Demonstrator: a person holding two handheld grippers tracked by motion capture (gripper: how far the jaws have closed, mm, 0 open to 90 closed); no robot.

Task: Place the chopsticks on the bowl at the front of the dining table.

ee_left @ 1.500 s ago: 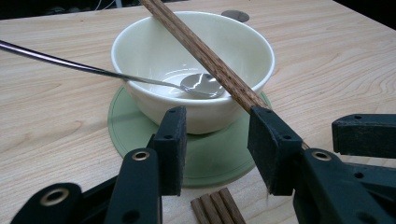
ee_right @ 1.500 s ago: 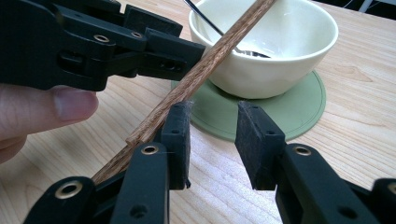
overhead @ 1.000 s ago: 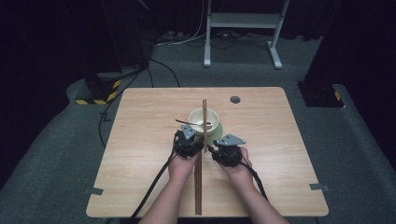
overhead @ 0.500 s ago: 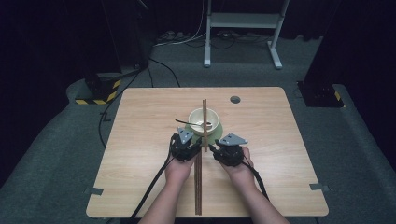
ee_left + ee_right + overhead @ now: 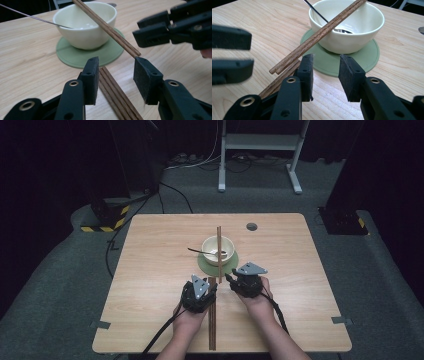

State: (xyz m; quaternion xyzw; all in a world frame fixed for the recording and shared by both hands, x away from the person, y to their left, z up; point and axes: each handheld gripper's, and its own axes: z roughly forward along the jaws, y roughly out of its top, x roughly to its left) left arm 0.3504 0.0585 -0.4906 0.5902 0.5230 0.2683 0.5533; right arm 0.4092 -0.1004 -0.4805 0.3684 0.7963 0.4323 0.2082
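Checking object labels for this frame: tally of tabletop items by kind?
Bowl: 1
Green coaster: 1
Metal spoon in the bowl: 1
Chopstick pairs: 2, one across the bowl, one flat on the table
Total: 5

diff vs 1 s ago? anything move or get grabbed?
The left tongs backed off toward the near edge, away from the bowl; nothing is gripped, and a pair of chopsticks lying flat on the table sits between the open jaws. The right tongs stayed put, empty. Unchanged: the chopsticks leaning on the bowl rim, the spoon in the bowl, and the green coaster.
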